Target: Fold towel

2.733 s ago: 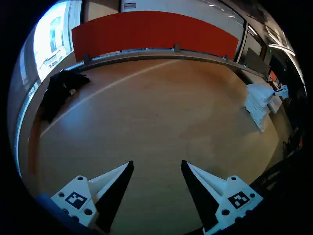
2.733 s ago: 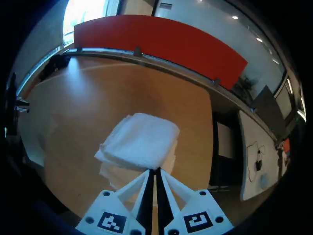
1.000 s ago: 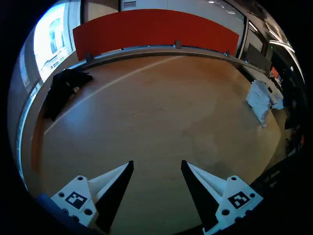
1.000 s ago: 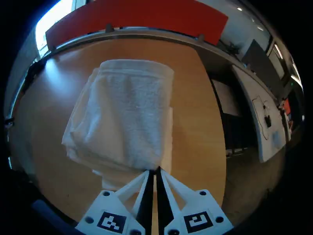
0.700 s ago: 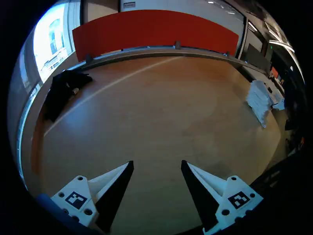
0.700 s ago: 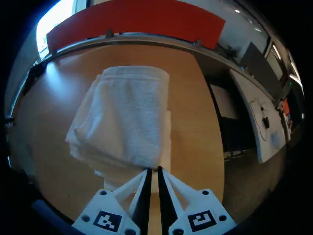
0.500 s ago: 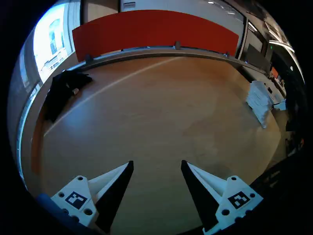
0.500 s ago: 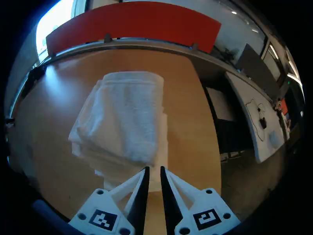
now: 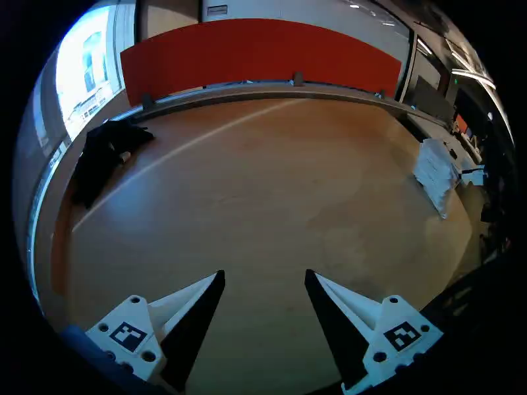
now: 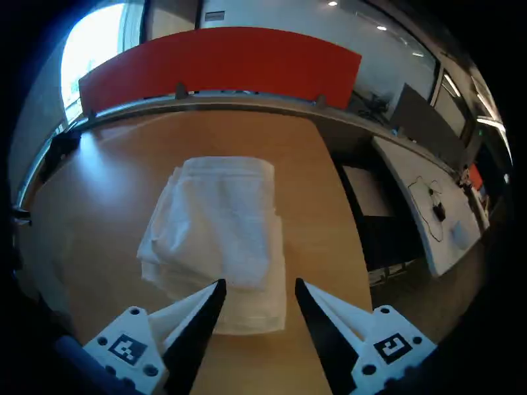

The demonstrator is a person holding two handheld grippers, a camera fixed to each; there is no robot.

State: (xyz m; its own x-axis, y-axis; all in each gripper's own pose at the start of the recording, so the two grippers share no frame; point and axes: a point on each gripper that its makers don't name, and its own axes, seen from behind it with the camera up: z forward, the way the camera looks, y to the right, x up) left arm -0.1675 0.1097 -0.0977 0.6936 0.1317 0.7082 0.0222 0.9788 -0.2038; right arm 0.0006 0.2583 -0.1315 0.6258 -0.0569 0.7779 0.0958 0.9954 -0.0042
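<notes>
Wooden table [image 10: 304, 191] (folded towel [image 10: 217, 224] atop)

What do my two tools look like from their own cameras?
The left tool and right tool match. Each has two white, wedge-shaped fingers that taper to points and are black along the inner faces. Each finger base carries a square black-and-white marker with small screw holes around it.

Readable text: none that I can make out.
Code patterns: a black-and-white square marker [image 9: 128, 336] on each white plastic finger of the left hand-held gripper [image 9: 263, 273] and the right hand-held gripper [image 10: 259, 283]; no letters or digits.
Far wall: small pale rectangular plate [image 9: 217, 9], too small to read.
</notes>
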